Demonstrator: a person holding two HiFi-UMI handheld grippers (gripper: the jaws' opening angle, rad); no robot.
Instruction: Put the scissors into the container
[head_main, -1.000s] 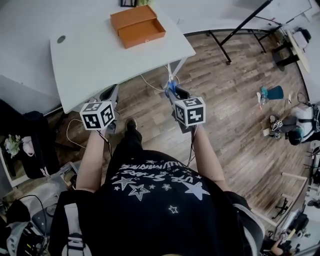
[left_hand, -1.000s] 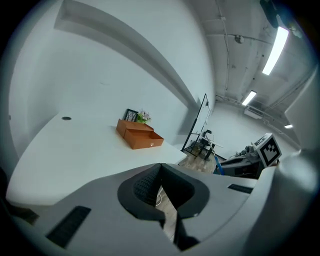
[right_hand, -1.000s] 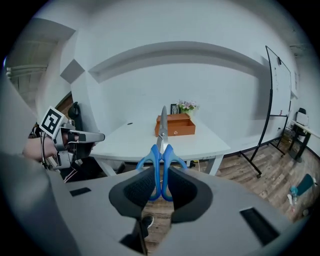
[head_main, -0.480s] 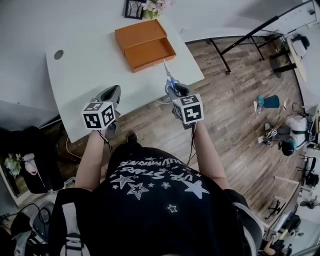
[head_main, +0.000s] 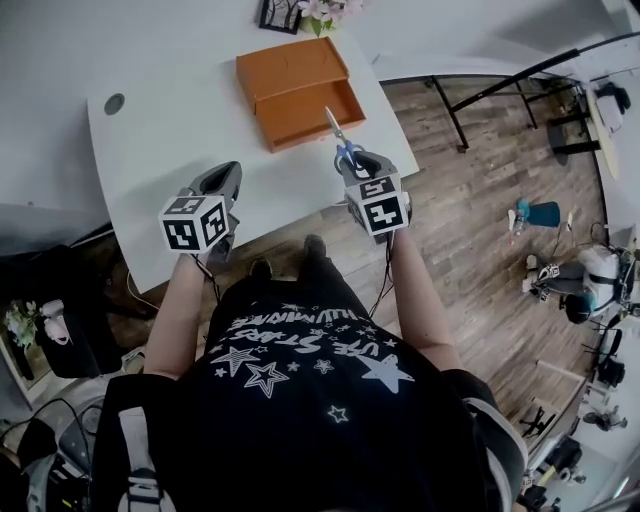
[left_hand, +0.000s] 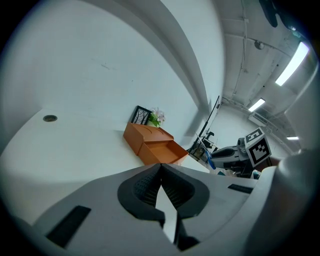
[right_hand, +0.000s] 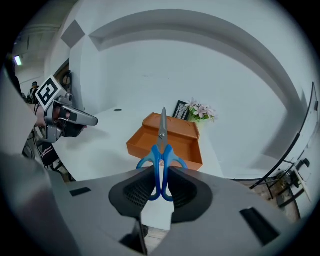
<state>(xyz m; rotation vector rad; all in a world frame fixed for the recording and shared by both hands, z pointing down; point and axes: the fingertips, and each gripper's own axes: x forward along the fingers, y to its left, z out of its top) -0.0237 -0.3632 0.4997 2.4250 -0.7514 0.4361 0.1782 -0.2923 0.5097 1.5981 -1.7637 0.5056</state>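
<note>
Blue-handled scissors (right_hand: 161, 150) stand upright in my right gripper (right_hand: 161, 176), which is shut on their handle loops, with the closed blades pointing toward the orange container (right_hand: 170, 142). In the head view the scissors (head_main: 342, 140) hang over the table's near right part, blade tips just short of the container's (head_main: 300, 85) open tray. The right gripper (head_main: 358, 165) sits right behind them. My left gripper (head_main: 222, 185) hovers over the table's near edge, to the left. Its pads meet at the tips with nothing between them (left_hand: 160, 169).
The white table (head_main: 170, 120) has a round cable hole (head_main: 115, 103) at the left. A picture frame (head_main: 280, 14) and pink flowers (head_main: 330, 10) stand behind the container against the wall. Wooden floor (head_main: 470, 150) and black stand legs lie to the right.
Both grippers have moved forward from the floor side over the table's near edge. The scissors, still held, have come close to the container's open tray.
</note>
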